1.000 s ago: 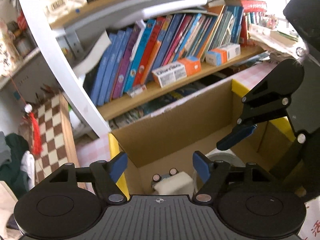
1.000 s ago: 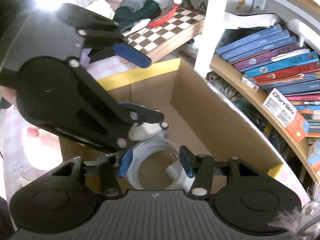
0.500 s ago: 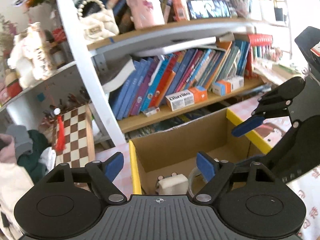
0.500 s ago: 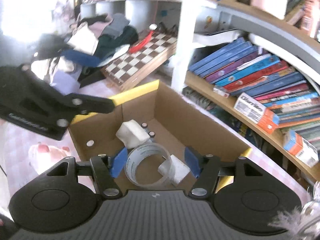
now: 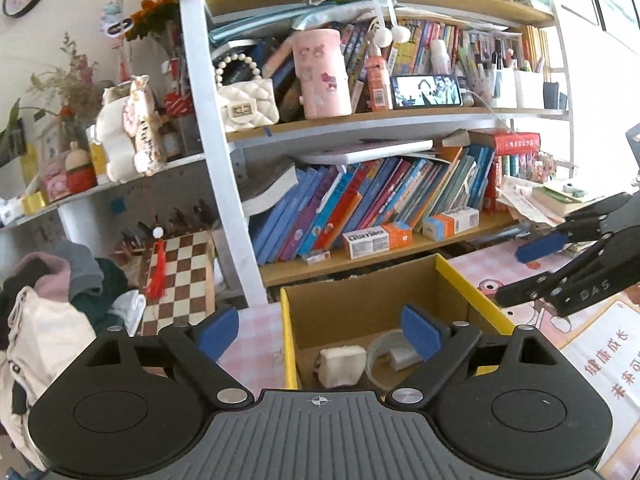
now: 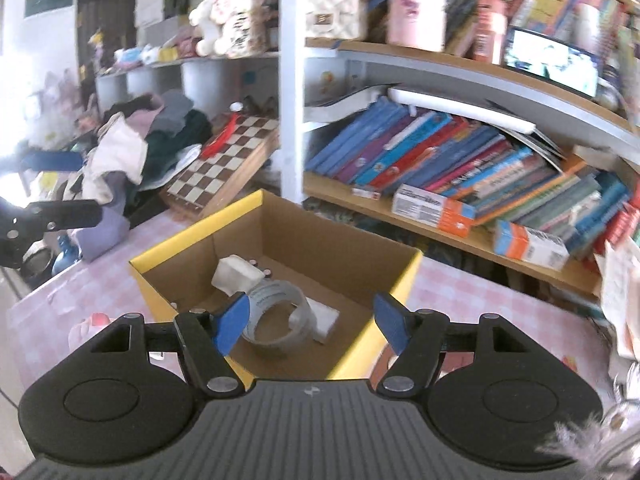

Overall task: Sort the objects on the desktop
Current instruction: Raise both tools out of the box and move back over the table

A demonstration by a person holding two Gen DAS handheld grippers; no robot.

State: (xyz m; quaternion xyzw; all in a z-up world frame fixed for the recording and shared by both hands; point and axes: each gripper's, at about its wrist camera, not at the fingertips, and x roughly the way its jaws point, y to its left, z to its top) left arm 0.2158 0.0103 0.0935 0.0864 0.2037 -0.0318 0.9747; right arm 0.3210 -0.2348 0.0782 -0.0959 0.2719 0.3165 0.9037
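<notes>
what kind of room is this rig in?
Most likely a lived-in home study or bedroom, not a lab: a crowded bookshelf of children's books, plush toys on a shelf, and a clothes pile beside a chessboard.

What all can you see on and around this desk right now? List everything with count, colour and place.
cardboard box: one, brown with yellow rim, on pink checked tablecloth
tape roll: one, clear, in box
white block: one, in box, beside the roll
chessboard: one, brown and cream, left of box
books: many, mostly blue, lower shelf
quilted purse: one, white, upper shelf
clothes pile: one, mixed colours, far left
left tool: black, blue pads, opening, nothing between
right tool: same, opening, nothing between
</notes>
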